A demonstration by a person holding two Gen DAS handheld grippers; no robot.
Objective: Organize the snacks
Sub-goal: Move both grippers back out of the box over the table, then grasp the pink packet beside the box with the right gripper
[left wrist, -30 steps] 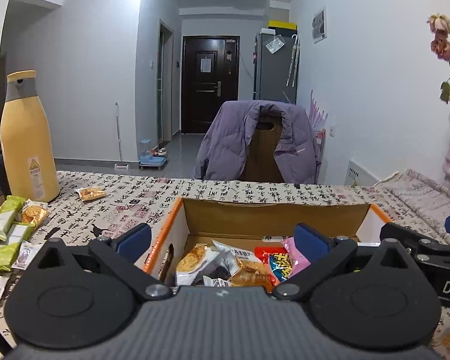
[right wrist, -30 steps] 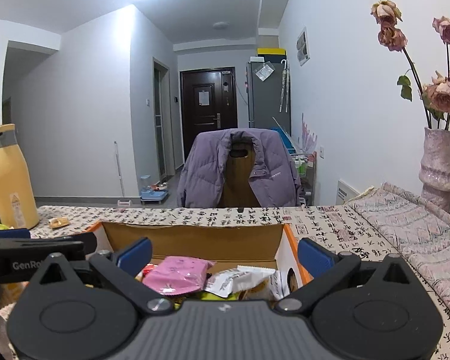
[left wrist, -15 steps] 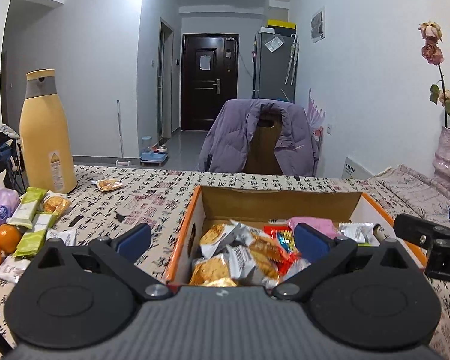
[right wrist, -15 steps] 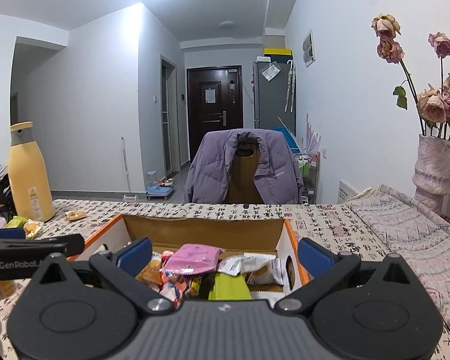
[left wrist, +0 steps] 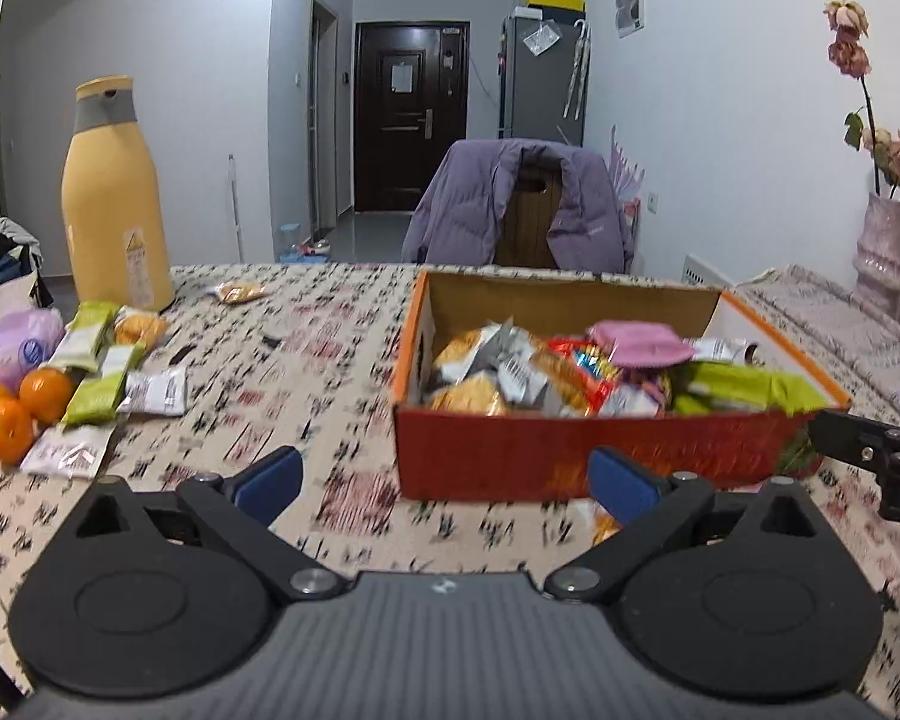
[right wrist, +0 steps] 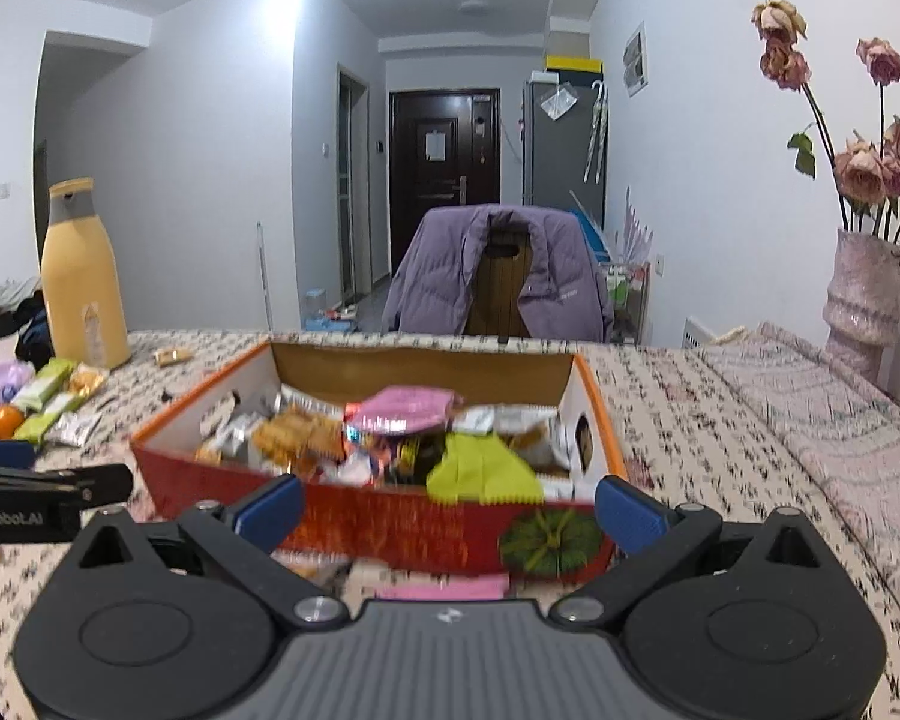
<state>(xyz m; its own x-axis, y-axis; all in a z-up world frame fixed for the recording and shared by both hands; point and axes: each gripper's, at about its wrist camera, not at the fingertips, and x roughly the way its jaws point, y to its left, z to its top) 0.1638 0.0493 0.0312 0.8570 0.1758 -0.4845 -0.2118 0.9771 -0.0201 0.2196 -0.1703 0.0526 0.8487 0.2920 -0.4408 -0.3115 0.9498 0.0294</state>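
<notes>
We count one cardboard box (left wrist: 582,456) on the tabletop (left wrist: 306,372), red on its near outer wall with orange rims and a plain brown far wall, standing toward the right half of the tabletop and just ahead of both tools. It is heaped with snack packets (left wrist: 510,378): silver-and-orange biscuit wrappers at the left, red wrappers in the middle, one pink pouch (left wrist: 639,345) lying on top of the heap, and a lime-green packet (left wrist: 744,390) at the near right corner. Our left claw (left wrist: 444,483) hangs spread wide with nothing between its blue pads, short of the box's near left corner; our right claw (right wrist: 450,510) is likewise spread and empty, facing the box's near wall, where a green leaf print shows. Near the left edge of the tabletop we count three oranges (left wrist: 15,414) bunched together, three green bars (left wrist: 99,381), two silvery-white sachets (left wrist: 156,391), one golden wrapped cake (left wrist: 140,327), and one lilac bag (left wrist: 9,345). One tall yellow bottle (left wrist: 117,198) with a grey collar stands upright behind them, and one small orange packet (left wrist: 241,291) lies alone toward the far edge. Beyond the far edge stands one chair draped with a purple jacket (left wrist: 519,204); one pink vase (right wrist: 867,294) of dried roses stands at the far right.
</notes>
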